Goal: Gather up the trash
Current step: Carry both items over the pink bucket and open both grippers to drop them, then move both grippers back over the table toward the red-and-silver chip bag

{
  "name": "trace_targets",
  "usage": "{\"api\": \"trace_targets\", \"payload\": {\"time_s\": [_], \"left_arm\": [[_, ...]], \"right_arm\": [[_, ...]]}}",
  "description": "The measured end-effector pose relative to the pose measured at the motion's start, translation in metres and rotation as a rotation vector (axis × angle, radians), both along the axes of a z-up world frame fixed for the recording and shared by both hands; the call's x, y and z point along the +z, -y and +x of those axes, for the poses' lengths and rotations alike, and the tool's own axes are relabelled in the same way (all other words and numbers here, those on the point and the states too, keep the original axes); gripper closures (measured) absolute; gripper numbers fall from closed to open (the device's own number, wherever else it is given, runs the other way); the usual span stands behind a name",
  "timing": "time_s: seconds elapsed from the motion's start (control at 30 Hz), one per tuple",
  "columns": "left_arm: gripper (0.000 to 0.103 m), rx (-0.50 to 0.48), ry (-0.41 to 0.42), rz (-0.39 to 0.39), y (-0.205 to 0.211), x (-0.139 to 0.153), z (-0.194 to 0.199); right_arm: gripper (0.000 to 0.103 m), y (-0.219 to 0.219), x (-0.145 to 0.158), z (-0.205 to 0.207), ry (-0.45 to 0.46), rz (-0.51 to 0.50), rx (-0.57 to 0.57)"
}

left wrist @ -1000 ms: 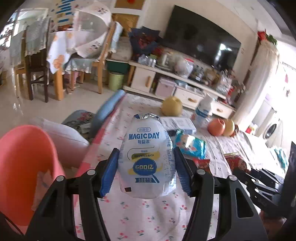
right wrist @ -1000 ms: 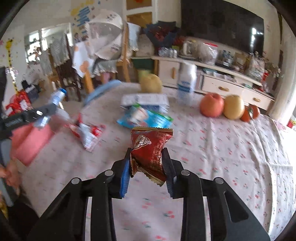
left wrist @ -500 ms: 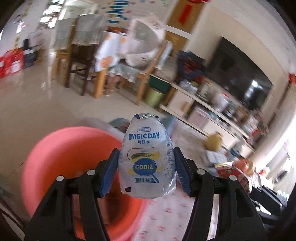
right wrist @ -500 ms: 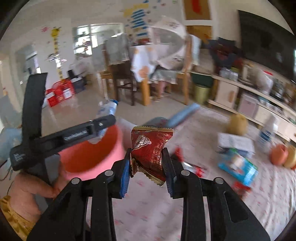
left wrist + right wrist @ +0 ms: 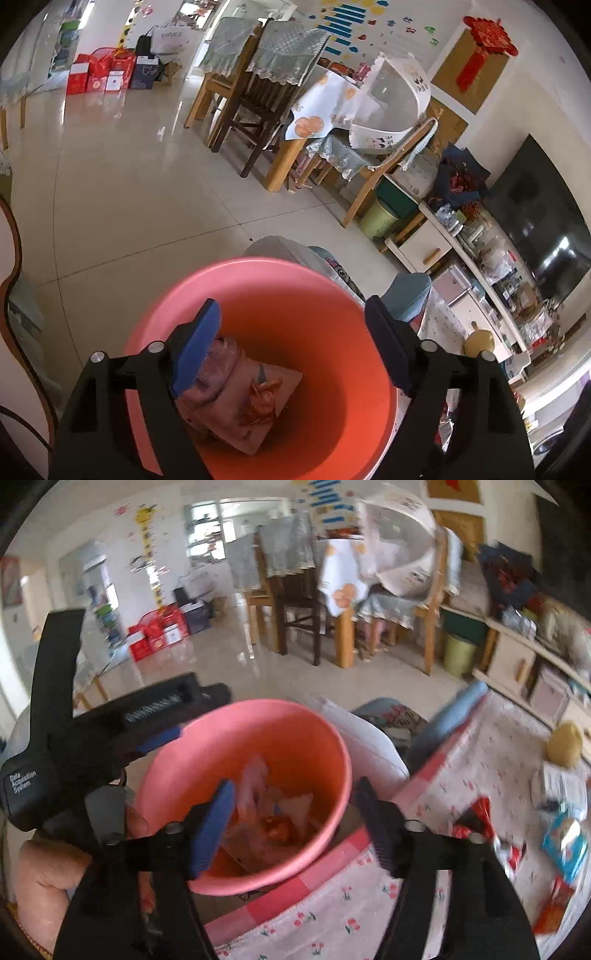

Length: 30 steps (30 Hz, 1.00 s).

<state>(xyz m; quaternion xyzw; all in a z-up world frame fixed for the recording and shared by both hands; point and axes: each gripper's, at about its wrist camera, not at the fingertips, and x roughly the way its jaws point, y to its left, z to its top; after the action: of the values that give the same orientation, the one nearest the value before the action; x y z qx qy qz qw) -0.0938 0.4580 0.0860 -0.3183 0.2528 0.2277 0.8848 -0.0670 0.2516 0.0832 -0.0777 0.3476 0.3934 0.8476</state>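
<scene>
A round pink bucket (image 5: 280,280) stands upright on the floor just beside the edge of the desk (image 5: 332,915), its mouth open. At its bottom lies a heap of trash (image 5: 236,398): pale, crumpled wrappers tinted pink by the walls, with a small orange-red scrap on top; the pieces cannot be told apart. On the desk's flowered cloth, well apart from the bucket, more litter lies flat: a red crumpled wrapper (image 5: 484,819) and, beyond it, a blue packet (image 5: 565,842), both blurred.
</scene>
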Motion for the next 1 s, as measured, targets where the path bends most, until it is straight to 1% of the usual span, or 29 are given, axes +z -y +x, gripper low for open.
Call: {"api": "trace_targets", "payload": {"time_s": [0.07, 0.13, 0.27, 0.43, 0.53, 0.6, 0.63, 0.7, 0.77, 0.83, 0.9, 1.0], "left_arm": [[0.019, -0.02, 0.001, 0.028, 0.006, 0.002, 0.004], [0.018, -0.048, 0.011, 0.054, 0.015, 0.003, 0.005], [0.012, -0.116, 0.075, 0.122, 0.038, 0.01, 0.01], [0.012, -0.194, 0.141, 0.151, 0.062, 0.014, 0.017], [0.012, -0.25, 0.152, 0.151, 0.079, 0.013, 0.021], [0.012, -0.287, 0.142, 0.165, 0.092, 0.014, 0.024], [0.012, -0.294, 0.127, 0.188, 0.099, 0.016, 0.025], [0.012, -0.311, 0.124, 0.219, 0.109, 0.019, 0.027], [0.012, -0.336, 0.118, 0.241, 0.12, 0.02, 0.03], [0.012, -0.352, 0.092, 0.261, 0.129, 0.021, 0.033], [0.012, -0.383, 0.057, 0.265, 0.142, 0.018, 0.037], [0.012, -0.418, 0.046, 0.268, 0.153, 0.015, 0.04]], "right_arm": [[0.023, 0.018, 0.001, -0.002, -0.019, 0.025, -0.028], [0.02, 0.036, 0.002, -0.009, -0.017, 0.026, -0.053], [0.019, 0.063, 0.002, -0.025, 0.016, -0.008, -0.087], [0.018, 0.094, -0.003, -0.039, 0.022, -0.037, -0.13], [0.017, 0.116, -0.005, -0.045, 0.02, -0.044, -0.162], [0.013, 0.129, -0.006, -0.049, 0.022, -0.045, -0.185], [0.013, 0.137, -0.006, -0.05, 0.022, -0.044, -0.199], [0.013, 0.15, -0.004, -0.054, 0.021, -0.043, -0.228], [0.012, 0.164, -0.002, -0.06, 0.026, -0.043, -0.254], [0.011, 0.174, 0.0, -0.064, 0.036, -0.042, -0.273], [0.011, 0.187, 0.004, -0.069, 0.051, -0.037, -0.295], [0.009, 0.204, 0.009, -0.075, 0.069, -0.029, -0.326]]}}
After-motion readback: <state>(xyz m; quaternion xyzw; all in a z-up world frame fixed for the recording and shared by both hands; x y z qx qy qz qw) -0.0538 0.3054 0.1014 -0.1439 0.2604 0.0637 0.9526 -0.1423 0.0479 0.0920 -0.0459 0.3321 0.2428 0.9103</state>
